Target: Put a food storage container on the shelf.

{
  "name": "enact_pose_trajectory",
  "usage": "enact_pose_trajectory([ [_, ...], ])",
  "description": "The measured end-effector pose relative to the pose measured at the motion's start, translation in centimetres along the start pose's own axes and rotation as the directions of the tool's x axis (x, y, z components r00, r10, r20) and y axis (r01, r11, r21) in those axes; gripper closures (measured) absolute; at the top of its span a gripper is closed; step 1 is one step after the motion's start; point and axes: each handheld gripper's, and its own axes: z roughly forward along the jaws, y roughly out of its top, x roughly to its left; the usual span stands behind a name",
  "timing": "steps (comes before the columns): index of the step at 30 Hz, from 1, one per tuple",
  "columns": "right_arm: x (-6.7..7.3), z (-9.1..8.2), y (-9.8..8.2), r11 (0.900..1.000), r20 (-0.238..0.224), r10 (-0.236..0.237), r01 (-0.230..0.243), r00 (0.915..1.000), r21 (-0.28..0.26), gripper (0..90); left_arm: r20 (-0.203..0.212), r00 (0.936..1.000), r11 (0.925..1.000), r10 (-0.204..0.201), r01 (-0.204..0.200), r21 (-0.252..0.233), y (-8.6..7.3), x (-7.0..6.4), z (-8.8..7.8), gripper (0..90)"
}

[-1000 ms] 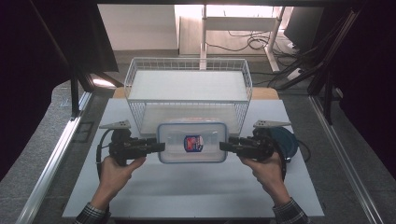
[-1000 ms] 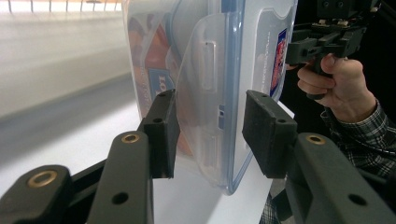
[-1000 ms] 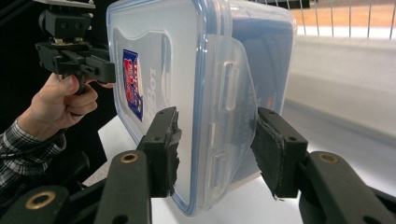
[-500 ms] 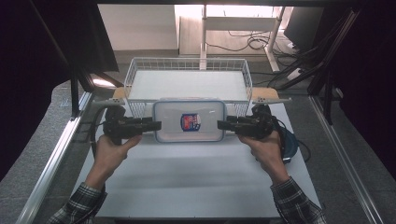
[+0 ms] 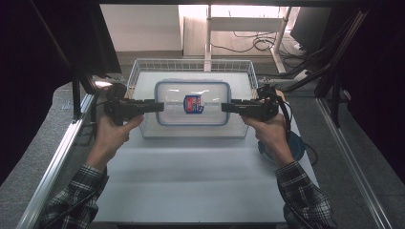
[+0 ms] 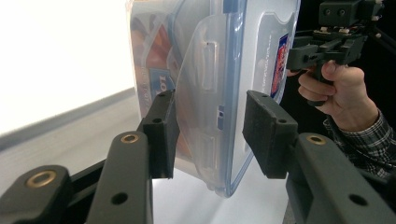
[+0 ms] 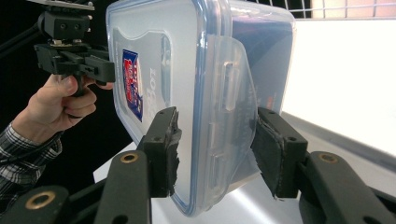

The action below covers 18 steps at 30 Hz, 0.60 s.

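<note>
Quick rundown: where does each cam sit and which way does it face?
High view: above the person's side, looking forward and down at the container over the wire basket; forearms, both hands show.
Left gripper view: on the left gripper, along its jaws clamping the container's end; opposite hand beyond.
Right gripper view: on the right gripper, mirrored.
Shared: all three show the container.

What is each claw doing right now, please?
Left claw: shut on the box, at its left end.
Right claw: shut on the box, at its right end.
</note>
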Motion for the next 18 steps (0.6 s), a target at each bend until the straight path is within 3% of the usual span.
enact_pose_trajectory([
  [9, -1.1, 0.5, 2.3, 1.0, 0.005, 0.015, -0.015, 0.9999, -0.014, 52.2, 0.004, 0.9999, 0.9999, -0.009, 0.009, -0.008, 2.6, 1.3, 0.3, 55.6],
  [18, -2.3, 1.5, 4.3, 0.999, 0.013, 0.034, -0.034, 0.9993, -0.02, 52.3, 0.009, 0.9989, 0.9987, -0.045, 0.045, -0.024, 4.4, 3.1, 0.8, 55.5],
])
